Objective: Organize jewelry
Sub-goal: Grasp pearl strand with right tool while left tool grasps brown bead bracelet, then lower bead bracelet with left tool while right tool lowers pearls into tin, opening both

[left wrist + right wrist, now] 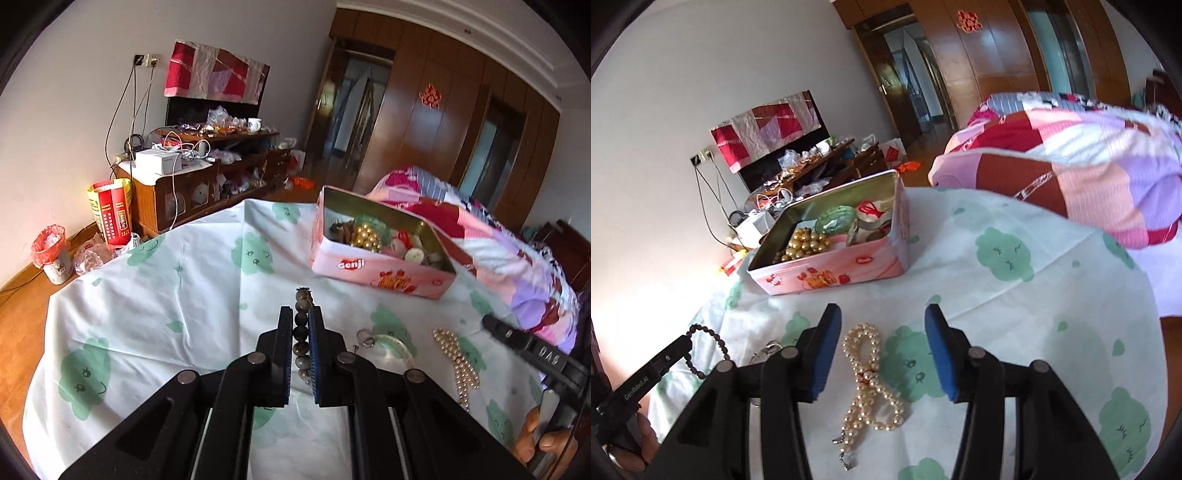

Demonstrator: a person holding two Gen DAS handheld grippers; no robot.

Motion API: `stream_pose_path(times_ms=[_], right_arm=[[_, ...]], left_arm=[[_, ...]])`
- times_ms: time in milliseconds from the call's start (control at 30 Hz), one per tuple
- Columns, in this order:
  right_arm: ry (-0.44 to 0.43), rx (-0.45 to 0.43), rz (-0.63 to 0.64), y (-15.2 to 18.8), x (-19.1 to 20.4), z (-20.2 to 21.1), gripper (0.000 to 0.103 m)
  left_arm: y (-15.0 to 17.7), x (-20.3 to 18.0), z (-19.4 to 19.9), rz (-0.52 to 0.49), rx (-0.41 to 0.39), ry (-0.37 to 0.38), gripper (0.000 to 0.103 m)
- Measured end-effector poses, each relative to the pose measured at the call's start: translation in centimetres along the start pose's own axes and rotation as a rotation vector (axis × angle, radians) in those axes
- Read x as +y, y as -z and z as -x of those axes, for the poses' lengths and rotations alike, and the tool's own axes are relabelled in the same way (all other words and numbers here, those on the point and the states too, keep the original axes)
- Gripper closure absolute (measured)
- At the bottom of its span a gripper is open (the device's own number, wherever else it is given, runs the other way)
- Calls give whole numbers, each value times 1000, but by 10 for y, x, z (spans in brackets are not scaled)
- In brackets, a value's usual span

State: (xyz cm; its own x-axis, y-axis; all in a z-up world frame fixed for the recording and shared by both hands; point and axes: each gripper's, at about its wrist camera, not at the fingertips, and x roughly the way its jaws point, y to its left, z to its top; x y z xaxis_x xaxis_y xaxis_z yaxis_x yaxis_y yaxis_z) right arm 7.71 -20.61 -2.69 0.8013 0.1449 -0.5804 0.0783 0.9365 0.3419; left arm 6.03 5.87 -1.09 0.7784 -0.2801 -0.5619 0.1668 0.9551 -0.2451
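Left fingers point(301, 314) pinch the dark bead bracelet point(300, 332) — right fingers point(882, 314) spread, straddling the pearl necklace point(866, 373).

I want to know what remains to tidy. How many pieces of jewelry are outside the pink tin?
3. The dark bead bracelet is held in the left claw. The pearl necklace lies on the sheet under the open right claw. A pale bangle lies between them. More may be hidden.
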Motion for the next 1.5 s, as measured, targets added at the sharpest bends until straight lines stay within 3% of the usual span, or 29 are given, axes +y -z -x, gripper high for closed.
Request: stream_pose_path(times_ms=[100, 167, 367, 467, 533, 667, 900, 1033, 1500], right_arm=[[-43, 80, 18, 2, 4, -8, 63], [-41, 102, 66, 5, 14, -11, 64], [59, 220, 221, 16, 42, -36, 65], [123, 263, 268, 21, 45, -43, 81], [159, 266, 315, 25, 52, -42, 85], [126, 257, 302, 23, 50, -36, 88], [5, 91, 210, 16, 37, 4, 88], [-35, 63, 163, 14, 34, 9, 88], [-82, -43, 118, -11, 44, 30, 88]], left_arm=[[0, -2, -3, -6, 11, 9, 96], [0, -5, -4, -18, 16, 8, 96], [2, -6, -2, -31, 11, 8, 96], [3, -7, -4, -32, 20, 8, 96], [3, -8, -3, -35, 21, 7, 96], [4, -8, -2, -37, 11, 3, 96], [4, -9, -1, -41, 19, 0, 96], [4, -10, -1, -41, 18, -2, 96], [-13, -31, 7, -68, -36, 70, 96]])
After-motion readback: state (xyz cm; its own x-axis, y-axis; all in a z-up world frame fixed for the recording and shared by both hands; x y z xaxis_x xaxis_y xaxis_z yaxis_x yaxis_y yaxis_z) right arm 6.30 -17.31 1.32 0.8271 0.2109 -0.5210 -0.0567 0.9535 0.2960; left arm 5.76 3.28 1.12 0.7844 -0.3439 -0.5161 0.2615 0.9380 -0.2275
